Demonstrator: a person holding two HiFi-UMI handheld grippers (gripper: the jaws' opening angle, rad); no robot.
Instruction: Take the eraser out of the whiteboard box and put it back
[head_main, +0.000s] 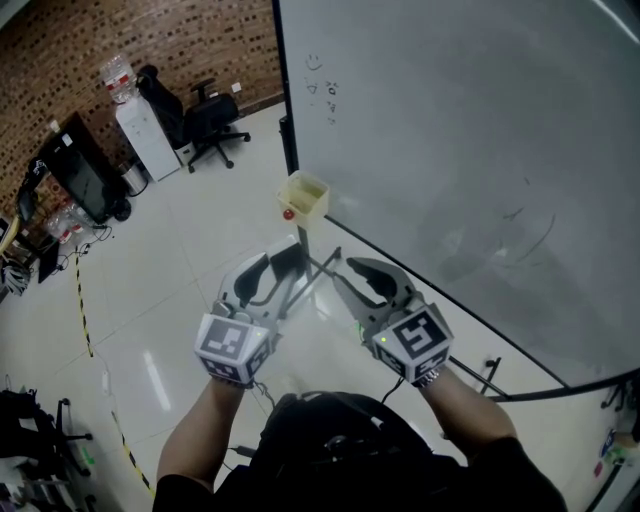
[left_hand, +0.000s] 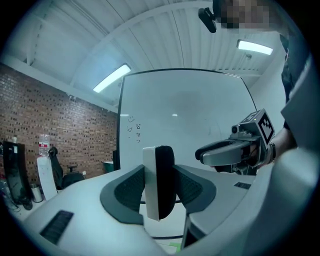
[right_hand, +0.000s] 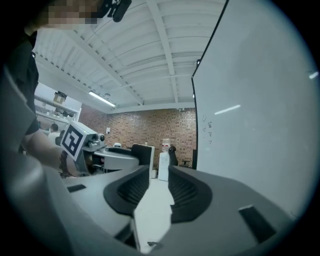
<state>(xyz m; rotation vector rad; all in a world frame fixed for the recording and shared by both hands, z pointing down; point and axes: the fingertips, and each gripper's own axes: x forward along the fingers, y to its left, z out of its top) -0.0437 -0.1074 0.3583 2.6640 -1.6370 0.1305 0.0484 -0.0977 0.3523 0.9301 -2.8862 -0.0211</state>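
My left gripper (left_hand: 159, 172) pinches the eraser (left_hand: 160, 185) across its stiff back and soft felt (light, I judge); my right gripper (right_hand: 159, 174) stands open and empty.

Office workspace, brick wall (head_main: 150, 40), large whiteboard (head_main: 460, 150), swivel chairs (head_main: 215, 125), water dispenser (head_main: 145, 125), desk monitors (head_main: 80, 170)

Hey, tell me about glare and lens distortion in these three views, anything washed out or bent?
Head view: pale light streaks glare on the glossy floor. Left gripper view: the fisheye bends the whiteboard edges, the corners are black, the eraser is sharp. Right gripper view: same round vignette, and a light streak reflects on the whiteboard.
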